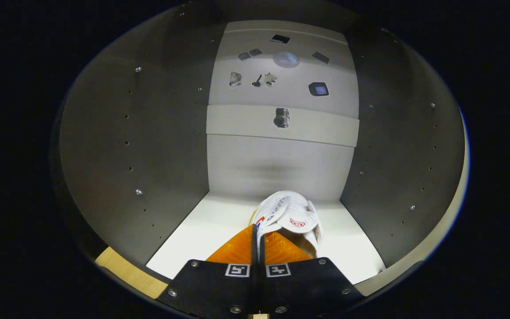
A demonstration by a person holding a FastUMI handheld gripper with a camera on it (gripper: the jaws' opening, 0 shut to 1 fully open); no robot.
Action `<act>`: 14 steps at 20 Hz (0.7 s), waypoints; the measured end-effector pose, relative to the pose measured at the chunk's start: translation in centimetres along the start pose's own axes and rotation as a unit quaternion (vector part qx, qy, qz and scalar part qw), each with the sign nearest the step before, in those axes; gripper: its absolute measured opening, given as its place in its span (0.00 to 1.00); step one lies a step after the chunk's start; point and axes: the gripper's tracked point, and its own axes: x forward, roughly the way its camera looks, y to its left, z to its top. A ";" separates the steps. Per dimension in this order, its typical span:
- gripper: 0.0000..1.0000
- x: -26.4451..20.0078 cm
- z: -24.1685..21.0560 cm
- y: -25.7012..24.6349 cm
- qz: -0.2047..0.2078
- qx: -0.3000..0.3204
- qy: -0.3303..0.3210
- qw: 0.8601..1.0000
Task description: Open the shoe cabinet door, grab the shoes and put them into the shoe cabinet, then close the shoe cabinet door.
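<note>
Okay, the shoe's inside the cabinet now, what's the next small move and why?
Probably lower and open the jaws. The gripper is shut on the white shoe, which is already inside the cabinet over its white floor, near the back wall.

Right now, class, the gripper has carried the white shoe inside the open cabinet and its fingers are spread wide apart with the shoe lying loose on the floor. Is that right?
One detail is wrong. In the gripper view the gripper is not spread open: its fingers are closed together on the white shoe, holding it. The rest stands: the shoe is inside the open cabinet, over its white floor.
</note>
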 end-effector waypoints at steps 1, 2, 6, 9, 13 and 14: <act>0.00 0.6 -0.1 0.1 0.001 0.001 0.002 1.000; 0.00 1.0 -0.3 0.2 0.002 0.000 0.006 1.000; 0.00 2.0 -0.7 0.0 -0.003 -0.004 0.013 1.000; 0.00 2.1 -0.7 -0.1 0.003 0.003 0.016 1.000; 0.00 2.4 -1.2 0.4 0.003 -0.002 0.032 0.999; 0.03 2.6 -1.3 0.5 0.002 -0.003 0.032 0.999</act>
